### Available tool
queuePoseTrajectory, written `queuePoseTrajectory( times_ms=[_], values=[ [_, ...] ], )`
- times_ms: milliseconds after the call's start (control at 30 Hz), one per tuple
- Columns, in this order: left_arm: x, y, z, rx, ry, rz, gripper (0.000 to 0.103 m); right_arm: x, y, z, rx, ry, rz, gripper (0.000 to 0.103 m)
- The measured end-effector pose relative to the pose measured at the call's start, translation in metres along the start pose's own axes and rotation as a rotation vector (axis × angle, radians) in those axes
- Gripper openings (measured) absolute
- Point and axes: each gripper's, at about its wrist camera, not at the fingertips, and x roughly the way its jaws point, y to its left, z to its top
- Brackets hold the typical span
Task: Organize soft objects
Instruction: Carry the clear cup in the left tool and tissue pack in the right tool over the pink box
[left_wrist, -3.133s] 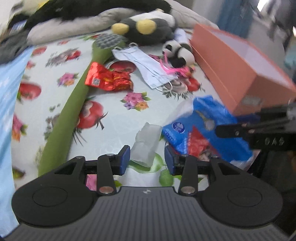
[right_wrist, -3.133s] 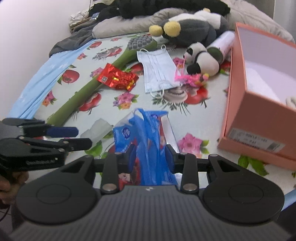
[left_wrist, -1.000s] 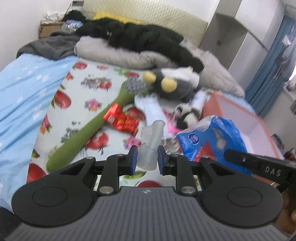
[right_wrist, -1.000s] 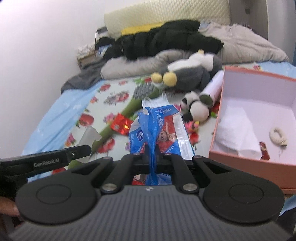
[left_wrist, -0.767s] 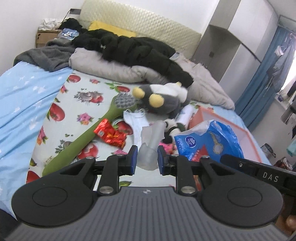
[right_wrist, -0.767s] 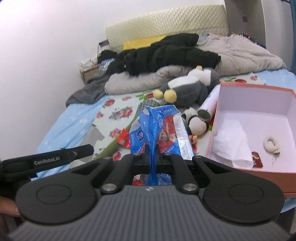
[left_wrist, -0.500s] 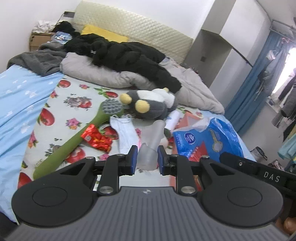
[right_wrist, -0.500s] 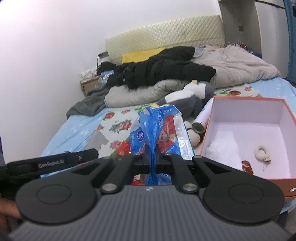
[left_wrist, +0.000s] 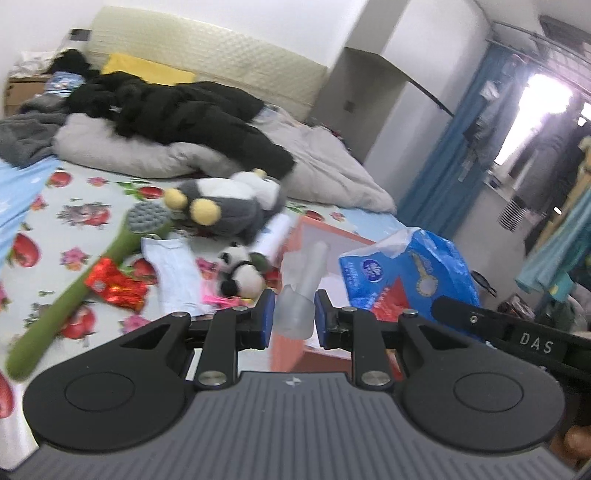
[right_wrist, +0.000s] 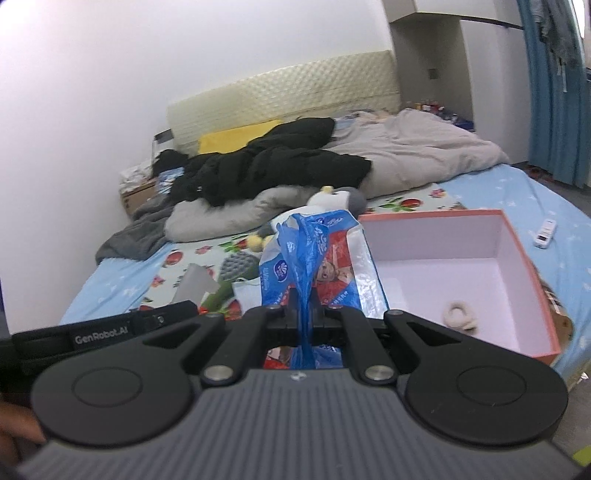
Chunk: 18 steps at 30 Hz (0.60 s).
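My left gripper (left_wrist: 293, 319) has its jaws clenched on a translucent wrapper (left_wrist: 304, 288), held up in the air above the near wall of the orange box (left_wrist: 325, 232). My right gripper (right_wrist: 304, 312) pinches the blue tissue pack (right_wrist: 319, 258) by its plastic, lifted beside the open box (right_wrist: 517, 243), which has a small white ring (right_wrist: 458, 314) inside. The panda plush (left_wrist: 240, 271) and green brush (left_wrist: 110, 262) lie on the bed (left_wrist: 44, 236)
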Motion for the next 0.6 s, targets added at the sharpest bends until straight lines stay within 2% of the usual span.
queuePoseTrajectory(
  times_ms=[167,333,600],
  values=[
    [0.021,-0.026,0.001,0.035,0.025,-0.048,0.027,-0.004,-0.022,-0.003,0.017,-0.009,-0.049,0.006],
    [0.054,-0.045,0.002,0.062,0.067,-0.077,0.027,0.005,-0.059,-0.009,0.089,0.005,-0.109,0.006],
    [0.129,-0.068,0.005,0.085,0.159,-0.102,0.027,0.037,-0.108,-0.007,0.164,0.026,-0.17,0.006]
  ],
)
